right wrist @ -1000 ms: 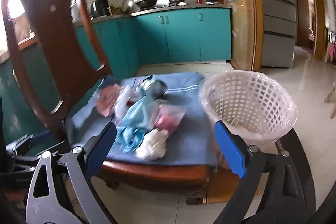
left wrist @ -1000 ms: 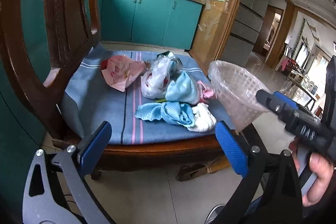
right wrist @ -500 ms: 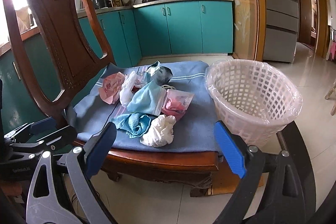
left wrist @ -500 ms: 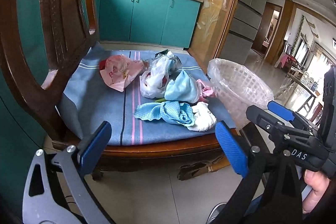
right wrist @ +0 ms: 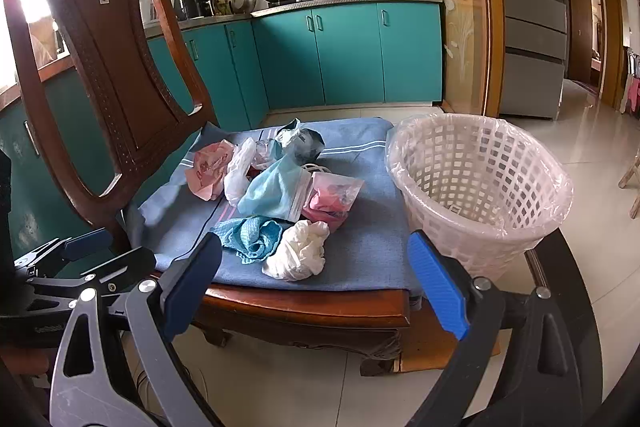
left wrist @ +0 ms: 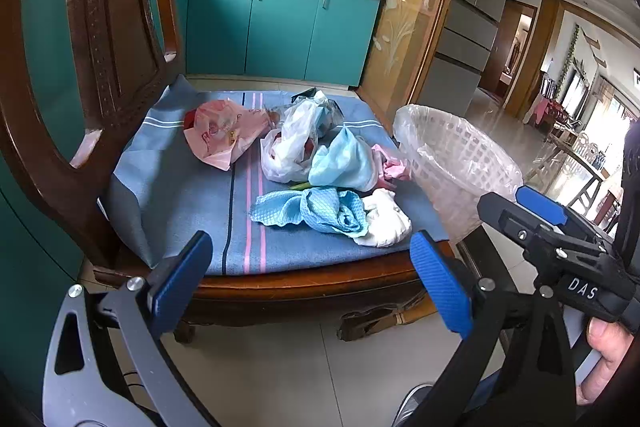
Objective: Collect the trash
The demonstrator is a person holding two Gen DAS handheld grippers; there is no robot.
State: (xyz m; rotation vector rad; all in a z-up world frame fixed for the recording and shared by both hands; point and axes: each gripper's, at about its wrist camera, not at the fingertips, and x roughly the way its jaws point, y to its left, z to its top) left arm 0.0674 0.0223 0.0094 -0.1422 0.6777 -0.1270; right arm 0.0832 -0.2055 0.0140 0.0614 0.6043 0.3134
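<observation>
A pile of trash lies on the blue cloth (left wrist: 180, 203) over a wooden chair seat: a pink bag (left wrist: 220, 133), a white plastic bag (left wrist: 290, 147), a light blue bag (left wrist: 344, 163), a crumpled blue cloth (left wrist: 316, 211) and a white wad (left wrist: 384, 223). The same white wad (right wrist: 300, 251) and blue cloth (right wrist: 250, 237) show in the right wrist view. A white lined basket (right wrist: 476, 183) stands right of the seat. My left gripper (left wrist: 310, 281) and right gripper (right wrist: 314, 279) are both open and empty, short of the seat's front edge.
The chair's tall wooden back (right wrist: 108, 75) rises at the left. Teal kitchen cabinets (right wrist: 344, 55) line the far wall, and a tiled floor (right wrist: 304, 383) lies below. The right gripper also shows in the left wrist view (left wrist: 560, 243), in front of the basket (left wrist: 456, 167).
The basket has come down from a tilted, raised position to stand beside the seat. The right gripper has drawn back and both views have steadied.
</observation>
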